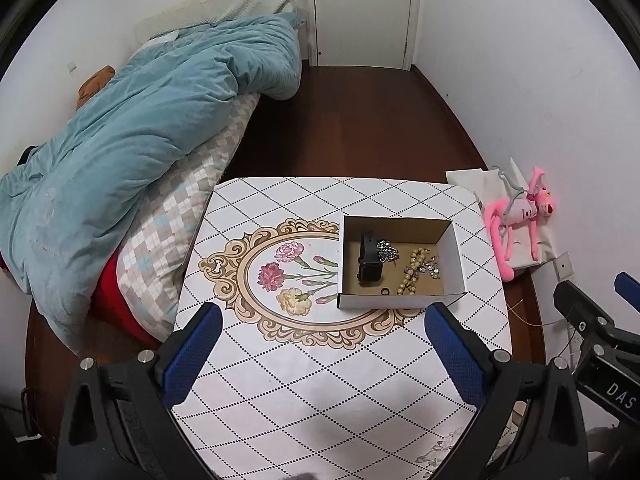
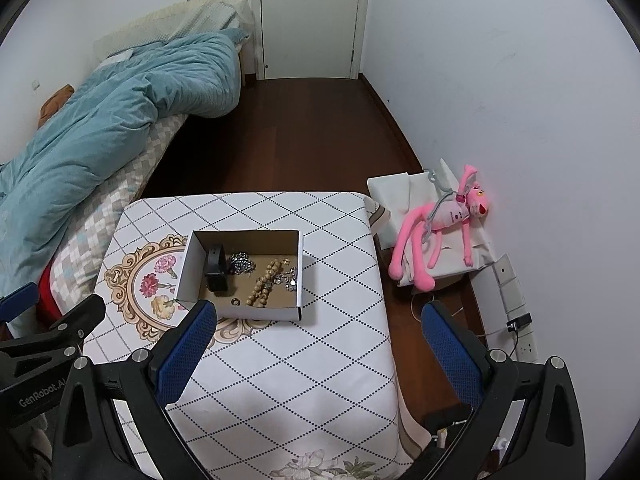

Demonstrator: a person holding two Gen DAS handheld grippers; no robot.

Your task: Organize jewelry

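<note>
A small open cardboard box [image 1: 456,256] [image 2: 184,264] stands on the patterned table [image 1: 304,376] [image 2: 312,360]. Inside lie a black watch [image 1: 368,260] [image 2: 216,272], a silver chain [image 1: 387,250] [image 2: 241,262], a tan bead bracelet [image 1: 412,270] [image 2: 264,280], a sparkly piece [image 1: 433,267] [image 2: 290,278] and a small dark ring [image 1: 385,291] [image 2: 235,302]. My left gripper [image 1: 324,316] is open and empty, above the table in front of the box. My right gripper [image 2: 320,314] is open and empty, nearer the table's right edge.
A bed with a teal duvet [image 1: 132,132] [image 2: 100,120] lies left of the table. A pink plush toy [image 1: 520,216] [image 2: 440,232] lies on white bags by the right wall. Wall sockets [image 2: 516,300] and a closed door [image 1: 360,12] are in view.
</note>
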